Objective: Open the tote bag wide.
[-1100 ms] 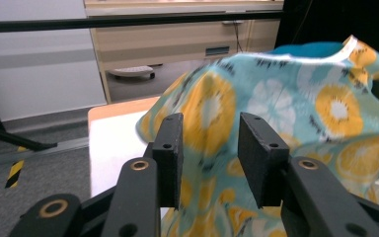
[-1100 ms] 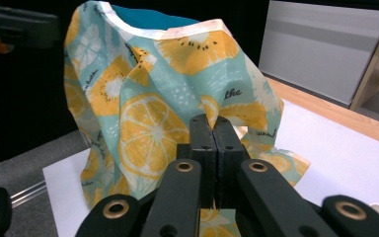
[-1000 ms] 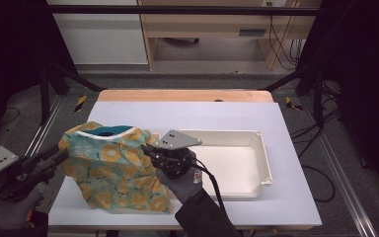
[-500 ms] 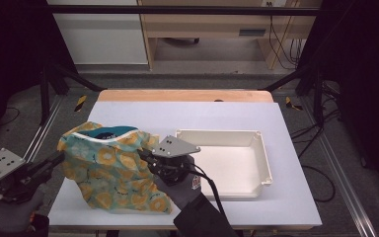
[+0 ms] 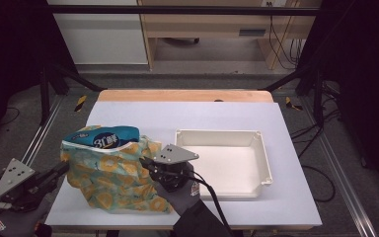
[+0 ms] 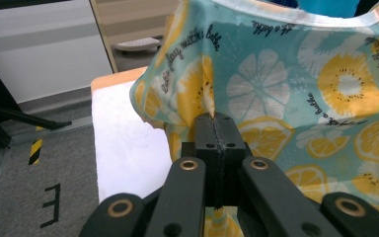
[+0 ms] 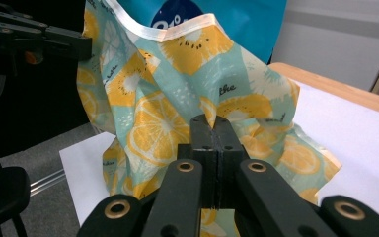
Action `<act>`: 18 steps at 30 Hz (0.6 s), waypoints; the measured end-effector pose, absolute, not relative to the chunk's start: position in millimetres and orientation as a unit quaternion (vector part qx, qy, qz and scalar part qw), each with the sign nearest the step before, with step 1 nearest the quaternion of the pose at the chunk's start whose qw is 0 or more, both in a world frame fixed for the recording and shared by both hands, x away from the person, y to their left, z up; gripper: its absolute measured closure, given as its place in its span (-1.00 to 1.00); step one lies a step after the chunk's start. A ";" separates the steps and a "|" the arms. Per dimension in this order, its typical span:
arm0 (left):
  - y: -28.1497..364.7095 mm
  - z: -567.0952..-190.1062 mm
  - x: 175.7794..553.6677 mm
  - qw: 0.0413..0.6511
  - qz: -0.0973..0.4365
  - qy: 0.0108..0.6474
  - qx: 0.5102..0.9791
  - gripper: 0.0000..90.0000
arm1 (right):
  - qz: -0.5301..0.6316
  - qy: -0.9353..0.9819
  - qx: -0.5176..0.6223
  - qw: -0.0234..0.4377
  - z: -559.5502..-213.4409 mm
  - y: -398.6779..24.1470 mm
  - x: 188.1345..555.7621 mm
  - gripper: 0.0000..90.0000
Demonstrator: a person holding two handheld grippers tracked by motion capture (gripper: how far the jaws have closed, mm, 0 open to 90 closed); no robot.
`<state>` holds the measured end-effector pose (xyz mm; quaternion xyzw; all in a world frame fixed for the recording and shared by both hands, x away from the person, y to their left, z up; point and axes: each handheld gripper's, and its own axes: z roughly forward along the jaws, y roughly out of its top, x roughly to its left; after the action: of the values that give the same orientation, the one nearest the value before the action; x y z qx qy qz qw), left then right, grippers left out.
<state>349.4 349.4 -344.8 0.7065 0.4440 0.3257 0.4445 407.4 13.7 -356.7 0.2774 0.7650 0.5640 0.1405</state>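
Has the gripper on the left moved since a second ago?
Yes. In the high view the left gripper has come in from the table's left edge toward the lemon-print bag, and its jaws, just closing, now pinch the bag's cloth.

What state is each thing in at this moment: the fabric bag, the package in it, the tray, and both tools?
Lemon-print bag: mouth open, cloth crumpled, resting on the table.
Blue package: inside the bag, top sticking out of the mouth.
White tray: empty, flat on the table.
Left tool: shut, pinching bag cloth.
Right tool: shut, pinching bag cloth.
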 end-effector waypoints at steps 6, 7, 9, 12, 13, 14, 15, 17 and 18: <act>350.7 -356.1 352.4 0.434 0.317 0.451 0.712 1.00 | 0.549 0.772 0.284 0.149 -370.3 19.1 407.8 1.00; 350.6 -357.7 353.0 0.432 0.318 0.451 0.713 1.00 | 0.549 0.772 0.286 0.148 -372.5 19.8 408.2 1.00; 350.6 -361.2 353.7 0.428 0.317 0.452 0.716 1.00 | 0.546 0.773 0.289 0.146 -376.4 20.7 408.3 1.00; 350.6 -368.1 355.1 0.422 0.313 0.455 0.719 1.00 | 0.544 0.773 0.292 0.145 -382.0 21.7 408.0 1.00; 350.5 -370.7 355.5 0.419 0.309 0.456 0.722 1.00 | 0.542 0.775 0.293 0.145 -383.7 21.8 408.0 1.00; 350.2 -373.4 355.8 0.417 0.308 0.456 0.723 1.00 | 0.540 0.775 0.294 0.144 -385.4 22.1 408.0 1.00; 350.3 -375.8 356.3 0.415 0.307 0.456 0.725 1.00 | 0.538 0.776 0.295 0.145 -387.1 22.4 408.0 1.00; 350.3 -380.3 356.5 0.416 0.305 0.456 0.725 1.00 | 0.536 0.777 0.297 0.145 -390.4 23.1 407.8 1.00; 350.2 -382.6 356.4 0.417 0.304 0.455 0.726 1.00 | 0.535 0.778 0.298 0.144 -392.2 23.3 407.8 1.00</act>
<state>356.4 350.2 -382.6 0.7256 0.4550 0.3042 0.4171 407.8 23.3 -392.2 0.2976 0.7776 0.5348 0.1442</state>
